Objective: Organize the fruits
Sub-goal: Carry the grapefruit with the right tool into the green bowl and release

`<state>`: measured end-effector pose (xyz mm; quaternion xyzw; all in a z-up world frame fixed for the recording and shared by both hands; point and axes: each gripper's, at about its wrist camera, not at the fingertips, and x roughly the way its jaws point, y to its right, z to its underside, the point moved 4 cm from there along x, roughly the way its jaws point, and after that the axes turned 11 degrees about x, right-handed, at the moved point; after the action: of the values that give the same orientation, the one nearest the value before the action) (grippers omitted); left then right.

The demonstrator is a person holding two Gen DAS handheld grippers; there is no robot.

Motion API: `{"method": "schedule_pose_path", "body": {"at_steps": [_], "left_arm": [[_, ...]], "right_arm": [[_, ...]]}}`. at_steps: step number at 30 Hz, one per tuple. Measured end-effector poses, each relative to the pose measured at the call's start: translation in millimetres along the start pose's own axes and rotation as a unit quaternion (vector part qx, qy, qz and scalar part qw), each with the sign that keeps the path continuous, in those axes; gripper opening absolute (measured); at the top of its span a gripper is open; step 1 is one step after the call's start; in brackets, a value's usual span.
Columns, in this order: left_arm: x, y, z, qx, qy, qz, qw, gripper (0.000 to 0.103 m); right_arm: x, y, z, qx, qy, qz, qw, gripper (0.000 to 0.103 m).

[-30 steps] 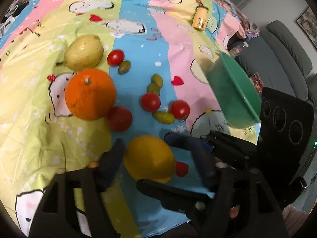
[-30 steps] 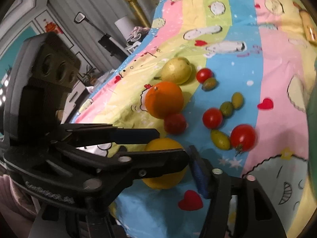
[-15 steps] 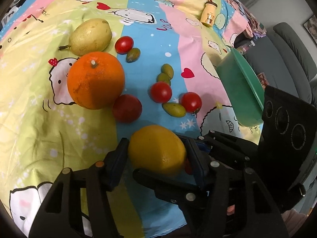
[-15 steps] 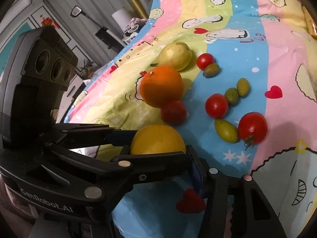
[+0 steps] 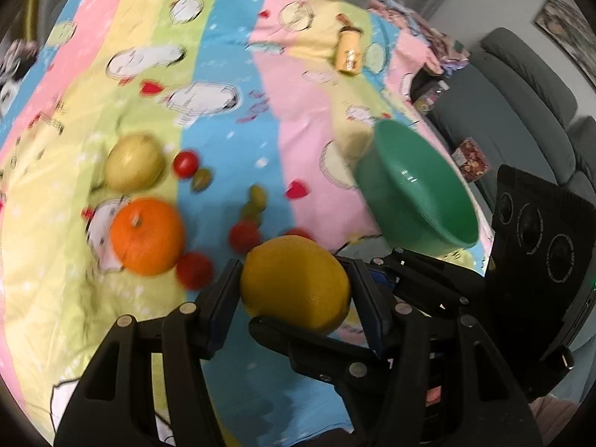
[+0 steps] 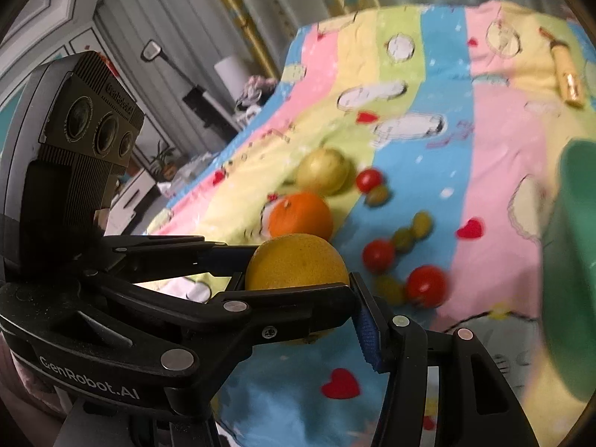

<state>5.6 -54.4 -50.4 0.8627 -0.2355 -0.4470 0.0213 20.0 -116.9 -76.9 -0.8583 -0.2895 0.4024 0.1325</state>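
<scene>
My left gripper (image 5: 294, 290) is shut on a yellow lemon (image 5: 294, 279) and holds it above the striped cloth; the lemon also shows in the right wrist view (image 6: 296, 262). A green bowl (image 5: 417, 190) is tilted at the right, held up off the cloth at the right gripper's side; its rim shows in the right wrist view (image 6: 573, 260). On the cloth lie an orange (image 5: 147, 236), a pale pear (image 5: 134, 167), several red tomatoes (image 5: 244, 236) and small green olives (image 5: 257, 201). The right gripper's own fingers are hidden behind the left gripper.
A small yellow bottle (image 5: 348, 54) lies at the far side of the cloth. A grey sofa (image 5: 521, 85) stands off the table's right edge. A cabinet and a lamp (image 6: 229, 74) stand beyond the left edge.
My left gripper has closed on the lemon and lifted it off the cloth. The green bowl has tilted and come closer to the lemon.
</scene>
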Motion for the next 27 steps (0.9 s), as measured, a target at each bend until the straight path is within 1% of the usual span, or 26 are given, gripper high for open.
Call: {"method": "schedule_pose_path", "body": {"at_steps": [7, 11, 15, 20, 27], "left_arm": [[0, 42, -40, 0.060, 0.026, 0.010, 0.9978, 0.058], [6, 70, -61, 0.097, 0.036, 0.018, 0.9945, 0.058], [14, 94, -77, 0.126, 0.042, 0.029, 0.9908, 0.057], [37, 119, -90, 0.153, 0.032, 0.048, 0.9865, 0.057], [67, 140, -94, 0.167, 0.006, 0.067, 0.9836, 0.056]], "right_arm": [[-47, 16, -19, 0.012, 0.066, 0.018, 0.998, 0.056], [-75, 32, -28, 0.024, 0.102, 0.034, 0.994, 0.056], [-98, 50, -35, 0.039, 0.130, 0.047, 0.990, 0.056], [-119, 77, -40, 0.062, 0.155, 0.068, 0.984, 0.056], [-131, 114, -35, 0.101, 0.158, 0.089, 0.978, 0.056]]}}
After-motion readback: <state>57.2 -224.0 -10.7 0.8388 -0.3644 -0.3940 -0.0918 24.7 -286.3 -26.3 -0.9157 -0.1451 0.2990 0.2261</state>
